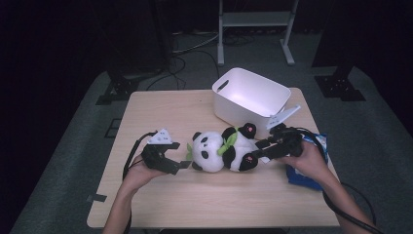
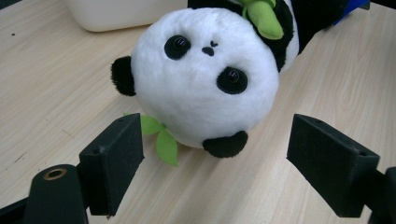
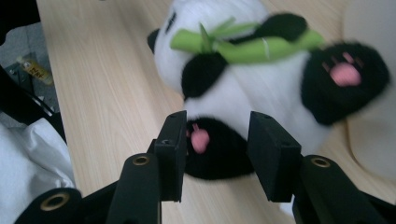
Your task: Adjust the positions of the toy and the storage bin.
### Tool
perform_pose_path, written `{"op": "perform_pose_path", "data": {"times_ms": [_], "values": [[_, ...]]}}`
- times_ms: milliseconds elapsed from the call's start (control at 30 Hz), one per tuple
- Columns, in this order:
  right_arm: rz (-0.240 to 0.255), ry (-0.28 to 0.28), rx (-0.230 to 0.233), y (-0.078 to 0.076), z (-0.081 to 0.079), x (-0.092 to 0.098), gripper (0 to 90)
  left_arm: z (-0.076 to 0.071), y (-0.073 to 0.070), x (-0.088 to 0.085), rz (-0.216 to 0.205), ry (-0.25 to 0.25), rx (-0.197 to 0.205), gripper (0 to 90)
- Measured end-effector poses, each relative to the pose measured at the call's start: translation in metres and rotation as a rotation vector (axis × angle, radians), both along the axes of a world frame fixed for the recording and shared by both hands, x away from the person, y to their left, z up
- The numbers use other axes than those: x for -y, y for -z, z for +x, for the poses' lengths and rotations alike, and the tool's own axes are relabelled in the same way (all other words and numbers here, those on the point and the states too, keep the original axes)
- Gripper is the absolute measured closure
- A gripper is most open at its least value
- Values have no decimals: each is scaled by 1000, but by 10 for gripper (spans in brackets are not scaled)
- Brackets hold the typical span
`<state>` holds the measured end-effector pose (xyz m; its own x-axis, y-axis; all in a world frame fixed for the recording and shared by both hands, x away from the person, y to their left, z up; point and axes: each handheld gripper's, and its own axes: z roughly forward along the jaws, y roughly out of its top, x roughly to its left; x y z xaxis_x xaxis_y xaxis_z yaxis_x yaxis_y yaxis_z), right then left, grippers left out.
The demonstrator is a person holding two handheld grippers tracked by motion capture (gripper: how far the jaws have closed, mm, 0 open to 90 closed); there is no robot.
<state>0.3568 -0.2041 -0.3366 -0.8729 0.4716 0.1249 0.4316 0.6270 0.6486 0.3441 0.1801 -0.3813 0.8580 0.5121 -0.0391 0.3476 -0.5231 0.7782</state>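
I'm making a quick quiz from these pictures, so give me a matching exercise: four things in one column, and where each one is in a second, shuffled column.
Things:
1. toy panda
2. white tub
3. left gripper
4. blue packet

Places:
A. far side of the table
B. under the person's right hand
C. lying in the middle of the table
D. just beside the panda's head

Pairs: 1-C, 2-A, 3-D, 4-B
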Motion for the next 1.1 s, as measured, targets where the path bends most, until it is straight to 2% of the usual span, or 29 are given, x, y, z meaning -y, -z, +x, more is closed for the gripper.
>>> {"op": "perform_pose_path", "data": {"times_ms": [233,400,467,567,1100], "values": [[-33,-84,13,1,17,-45,559,0,0,-4,-15,-7,-5,172],[-79,-115,14,7,30,-67,543,-1,0,-7,-15,-15,0,157],[-80,-121,11,9,33,-73,540,-2,0,-9,-19,-18,-1,158],[-115,-130,16,14,37,-84,528,-2,-1,-11,-18,-22,1,157],[-174,-128,102,19,49,-96,510,-2,-1,-16,-36,-30,-4,157]]}}
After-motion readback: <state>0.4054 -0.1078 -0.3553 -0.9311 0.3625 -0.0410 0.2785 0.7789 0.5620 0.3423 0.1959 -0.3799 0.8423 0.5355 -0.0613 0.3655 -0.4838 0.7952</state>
